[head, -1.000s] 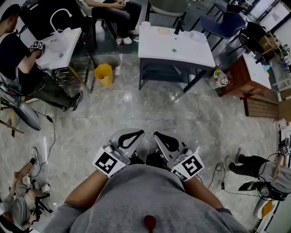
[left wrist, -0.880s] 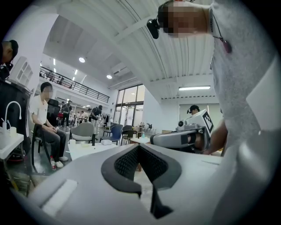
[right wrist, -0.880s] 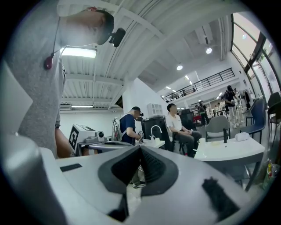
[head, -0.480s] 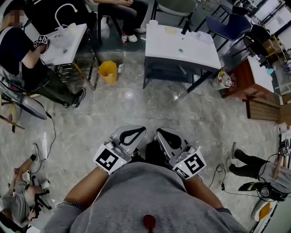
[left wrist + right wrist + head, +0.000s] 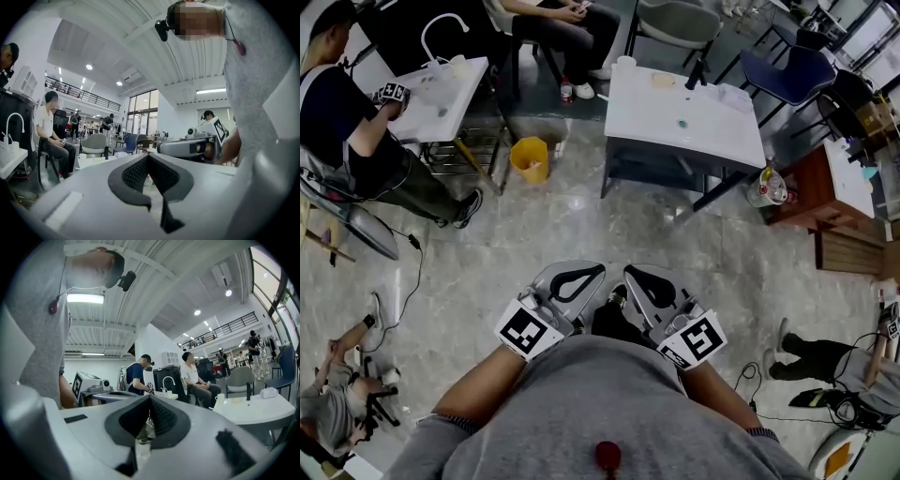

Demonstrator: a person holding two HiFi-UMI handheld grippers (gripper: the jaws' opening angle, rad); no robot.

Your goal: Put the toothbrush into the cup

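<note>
the grey tiled floor (image 5: 581,220) fills most of the head view, and low in the frame is the wearer's grey shirt (image 5: 600,403) with both forearms bent at the elbow: the left forearm (image 5: 478,394) and the right forearm (image 5: 719,401) angle inward, so the two tools sit close together just in front of the belly, pointing level and forward toward a white counter (image 5: 717,127) that stands well apart across the floor. the left gripper (image 5: 586,273) and the right gripper (image 5: 637,276) lie side by side, near each other but not touching, tips leaning slightly toward one another. in the left gripper view the left gripper (image 5: 149,156) has its jaws pressed together at the tip with nothing between them; in the right gripper view the right gripper (image 5: 150,397) likewise has its jaws closed on nothing. each tool carries a marker cube, the left marker cube (image 5: 525,331) and the right marker cube (image 5: 697,338), printed with bold black-and-white square patterns, not letters. a white cup (image 5: 625,63) stands upright at the counter's far left corner, also seen on the counter (image 5: 262,412) in the right gripper view as the cup (image 5: 220,398). the toothbrush is too small to pick out among the few small things on the counter.
</note>
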